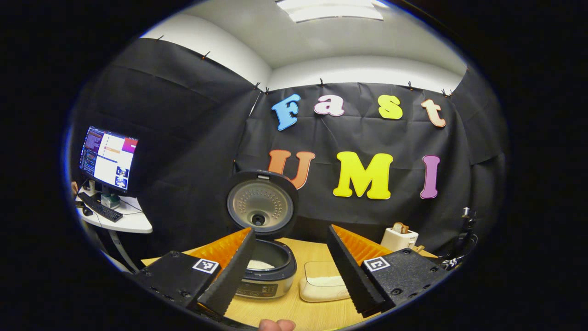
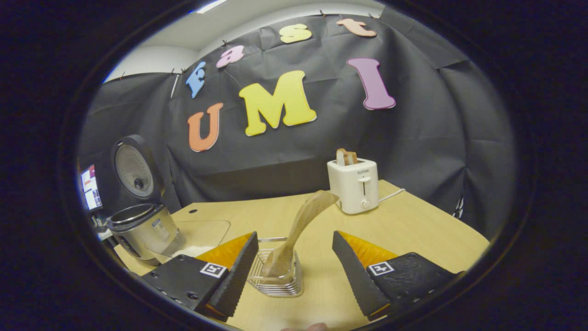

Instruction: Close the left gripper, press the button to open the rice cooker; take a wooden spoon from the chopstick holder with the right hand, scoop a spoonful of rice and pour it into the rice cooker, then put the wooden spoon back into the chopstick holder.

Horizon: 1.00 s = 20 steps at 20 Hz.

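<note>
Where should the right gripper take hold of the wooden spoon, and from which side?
Probably mid-handle of the wooden spoon, above the wire chopstick holder. The handle leans up to the right, bare and free; the open right gripper already straddles it, so advance straight and close.

Left gripper view: camera low over the table (image 1: 294, 308), facing the back wall, close to the open rice cooker (image 1: 264, 271) straight ahead between its own fingers. Right gripper view: camera further right, tilted, looking down past its fingers at the wire holder (image 2: 275, 276) close below, toaster (image 2: 353, 186) ahead. Shared: rice cooker (image 2: 140, 227) at far left here, the toaster (image 1: 398, 238), tabletop, back wall.
</note>
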### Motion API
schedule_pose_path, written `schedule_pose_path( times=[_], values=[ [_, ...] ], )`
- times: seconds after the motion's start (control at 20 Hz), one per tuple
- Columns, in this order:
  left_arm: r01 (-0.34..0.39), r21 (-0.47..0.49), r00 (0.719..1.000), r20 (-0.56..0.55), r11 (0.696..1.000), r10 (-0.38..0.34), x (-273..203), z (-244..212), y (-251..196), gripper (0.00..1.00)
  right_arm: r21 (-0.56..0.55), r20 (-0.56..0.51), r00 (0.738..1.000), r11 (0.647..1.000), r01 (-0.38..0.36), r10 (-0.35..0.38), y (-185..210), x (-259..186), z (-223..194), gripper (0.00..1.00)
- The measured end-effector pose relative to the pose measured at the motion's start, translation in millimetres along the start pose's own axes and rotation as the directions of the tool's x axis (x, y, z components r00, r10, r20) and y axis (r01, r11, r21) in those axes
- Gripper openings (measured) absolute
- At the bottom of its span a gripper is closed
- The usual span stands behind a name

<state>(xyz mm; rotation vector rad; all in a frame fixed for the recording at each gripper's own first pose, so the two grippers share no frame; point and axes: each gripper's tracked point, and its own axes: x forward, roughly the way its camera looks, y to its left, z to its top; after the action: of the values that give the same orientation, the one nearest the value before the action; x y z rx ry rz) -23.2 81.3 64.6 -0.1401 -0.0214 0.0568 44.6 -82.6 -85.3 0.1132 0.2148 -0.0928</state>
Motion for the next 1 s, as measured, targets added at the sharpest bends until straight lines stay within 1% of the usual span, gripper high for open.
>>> schedule_pose_path(
  times=[0.1, 0.15, 0.25, 0.3, 0.35, 0.4, 0.45, 0.5, 0.55, 0.6, 0.65, 0.7, 0.75, 0.8, 0.85, 0.9, 1.0],
  values=[
    [0.013, 0.022, 1.000, 0.002, 1.000, -0.013, 18, 22, 3, 0.98, -0.041, 0.034, 0.999, 0.999, -0.014, 0.015, 4, -17, 7, 0.91],
    [0.017, 0.025, 1.000, -0.003, 1.000, -0.016, 29, 33, 3, 0.98, -0.066, 0.051, 0.998, 0.998, -0.021, 0.024, 7, -25, 11, 0.96],
    [-0.004, 0.062, 1.000, -0.018, 0.998, 0.005, 57, 52, 12, 0.98, -0.106, 0.076, 0.996, 0.994, -0.040, 0.048, 14, -36, 16, 0.96],
    [-0.019, 0.091, 0.999, -0.026, 0.996, 0.022, 73, 60, 17, 0.98, -0.133, 0.080, 0.995, 0.990, -0.052, 0.063, 18, -40, 17, 0.91],
    [-0.034, 0.119, 0.998, -0.039, 0.992, 0.039, 88, 64, 24, 0.98, -0.154, 0.090, 0.993, 0.986, -0.062, 0.076, 22, -46, 21, 0.92],
    [-0.038, 0.132, 0.997, -0.062, 0.991, 0.046, 103, 66, 26, 0.98, -0.167, 0.102, 0.991, 0.984, -0.068, 0.086, 24, -52, 25, 0.96],
    [-0.038, 0.143, 0.996, -0.075, 0.989, 0.049, 117, 71, 27, 0.98, -0.173, 0.111, 0.989, 0.982, -0.074, 0.094, 24, -57, 29, 0.92],
    [-0.031, 0.168, 0.994, -0.096, 0.985, 0.048, 132, 74, 25, 0.98, -0.171, 0.118, 0.988, 0.982, -0.077, 0.098, 23, -60, 30, 0.95],
    [-0.026, 0.199, 0.992, -0.113, 0.980, 0.049, 147, 73, 26, 0.98, -0.163, 0.118, 0.988, 0.983, -0.081, 0.101, 23, -60, 28, 0.92],
    [-0.029, 0.211, 0.990, -0.130, 0.977, 0.058, 160, 74, 28, 0.98, -0.158, 0.113, 0.988, 0.983, -0.091, 0.109, 24, -61, 25, 0.96],
    [-0.031, 0.209, 0.985, -0.159, 0.977, 0.065, 175, 75, 31, 0.98, -0.152, 0.106, 0.988, 0.983, -0.099, 0.116, 25, -62, 19, 0.95],
    [-0.044, 0.217, 0.982, -0.172, 0.975, 0.082, 185, 77, 34, 0.98, -0.149, 0.096, 0.988, 0.983, -0.105, 0.120, 24, -61, 14, 0.92],
    [-0.062, 0.241, 0.978, -0.179, 0.969, 0.107, 198, 81, 40, 0.99, -0.141, 0.081, 0.989, 0.984, -0.113, 0.125, 22, -59, 8, 0.92],
    [-0.087, 0.261, 0.975, -0.178, 0.961, 0.136, 208, 84, 47, 0.99, -0.121, 0.050, 0.989, 0.984, -0.129, 0.136, 22, -57, 1, 0.96],
    [-0.087, 0.271, 0.971, -0.193, 0.959, 0.142, 218, 84, 50, 0.99, -0.097, 0.017, 0.989, 0.984, -0.148, 0.150, 23, -56, -9, 1.00],
    [-0.089, 0.263, 0.965, -0.215, 0.961, 0.148, 227, 81, 52, 0.99, -0.079, -0.008, 0.988, 0.985, -0.156, 0.156, 23, -55, -14, 0.95],
    [-0.097, 0.238, 0.950, -0.266, 0.966, 0.161, 242, 72, 59, 0.99, -0.061, -0.018, 0.989, 0.987, -0.149, 0.148, 15, -52, -15, 0.96]
  ],
)
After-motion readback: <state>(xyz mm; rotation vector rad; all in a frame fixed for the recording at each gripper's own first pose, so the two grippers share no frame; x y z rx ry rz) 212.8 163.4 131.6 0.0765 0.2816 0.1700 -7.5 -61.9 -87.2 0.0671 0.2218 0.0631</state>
